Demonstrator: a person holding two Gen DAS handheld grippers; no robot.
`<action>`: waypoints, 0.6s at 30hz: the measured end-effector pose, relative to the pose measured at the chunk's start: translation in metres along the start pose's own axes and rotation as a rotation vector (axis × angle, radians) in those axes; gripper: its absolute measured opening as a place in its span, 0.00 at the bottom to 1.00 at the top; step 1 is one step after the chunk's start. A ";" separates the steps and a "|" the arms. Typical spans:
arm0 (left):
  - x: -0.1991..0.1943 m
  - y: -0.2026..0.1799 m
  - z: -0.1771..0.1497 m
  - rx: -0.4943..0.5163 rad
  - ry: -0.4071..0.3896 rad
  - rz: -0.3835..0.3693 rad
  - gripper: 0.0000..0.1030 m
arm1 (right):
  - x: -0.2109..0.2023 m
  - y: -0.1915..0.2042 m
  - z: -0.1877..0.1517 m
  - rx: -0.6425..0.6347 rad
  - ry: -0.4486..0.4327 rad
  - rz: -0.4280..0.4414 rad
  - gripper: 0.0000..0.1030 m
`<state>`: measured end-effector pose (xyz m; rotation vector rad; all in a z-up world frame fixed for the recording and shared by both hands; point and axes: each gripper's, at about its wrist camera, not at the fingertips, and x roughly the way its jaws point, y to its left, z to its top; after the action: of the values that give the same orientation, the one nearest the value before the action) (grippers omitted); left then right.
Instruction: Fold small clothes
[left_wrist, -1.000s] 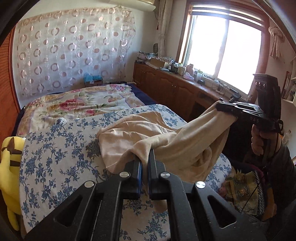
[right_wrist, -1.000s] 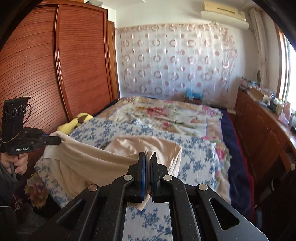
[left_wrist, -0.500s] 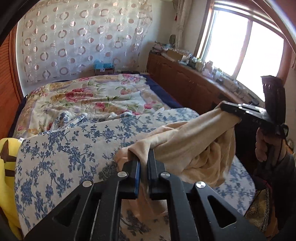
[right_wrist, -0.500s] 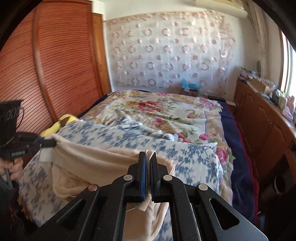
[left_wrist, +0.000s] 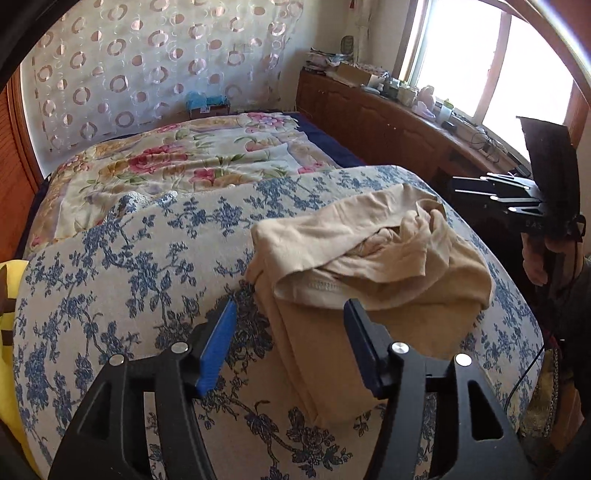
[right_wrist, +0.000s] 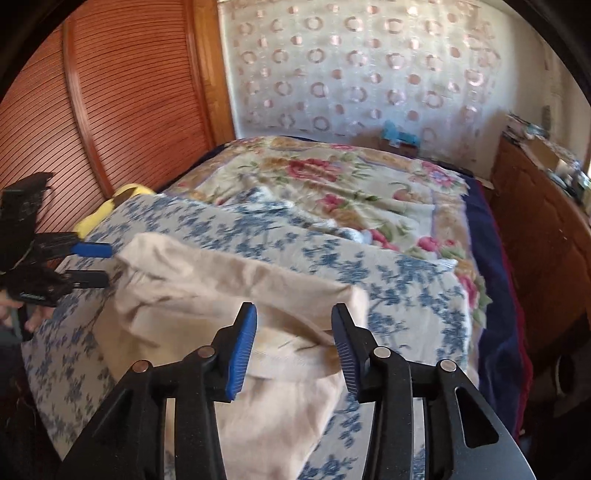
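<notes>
A beige garment (left_wrist: 373, 258) lies doubled over on the blue-flowered cushion (left_wrist: 129, 266) at the foot of the bed. My left gripper (left_wrist: 290, 314) hangs just above its near edge; its jaws are opening, with cloth below them but no pad pressing on it. The same beige garment (right_wrist: 229, 291) fills the middle of the right wrist view. My right gripper (right_wrist: 293, 317) is over its folded edge, its jaws opening and free of the cloth. Each gripper shows in the other's view, the right gripper (left_wrist: 458, 186) at the right edge, the left gripper (right_wrist: 99, 264) at the left.
Behind the cushion lies a flowered quilt (left_wrist: 192, 158) over the bed. A yellow plush toy (left_wrist: 9, 332) sits at the left edge. A wooden cabinet (left_wrist: 380, 122) with clutter runs under the window on the right. A slatted wardrobe door (right_wrist: 110, 110) stands on the left.
Both grippers let go of the beige garment and opened. The cloth, held up between them before, now lies folded over on the cushion. Both grippers moved forward and lower.
</notes>
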<state>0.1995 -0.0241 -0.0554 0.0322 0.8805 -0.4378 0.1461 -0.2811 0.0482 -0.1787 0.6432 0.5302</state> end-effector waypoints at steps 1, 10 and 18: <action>0.000 -0.001 -0.003 0.004 0.006 -0.004 0.59 | 0.000 0.006 0.001 -0.014 0.004 0.015 0.50; 0.019 -0.002 -0.010 -0.005 0.051 0.022 0.59 | 0.018 0.057 0.003 -0.186 0.077 0.135 0.51; 0.034 0.005 0.023 -0.046 -0.010 0.059 0.59 | 0.030 0.054 0.009 -0.297 0.162 0.059 0.51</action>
<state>0.2371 -0.0359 -0.0669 0.0142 0.8771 -0.3622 0.1427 -0.2198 0.0366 -0.4875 0.7264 0.6718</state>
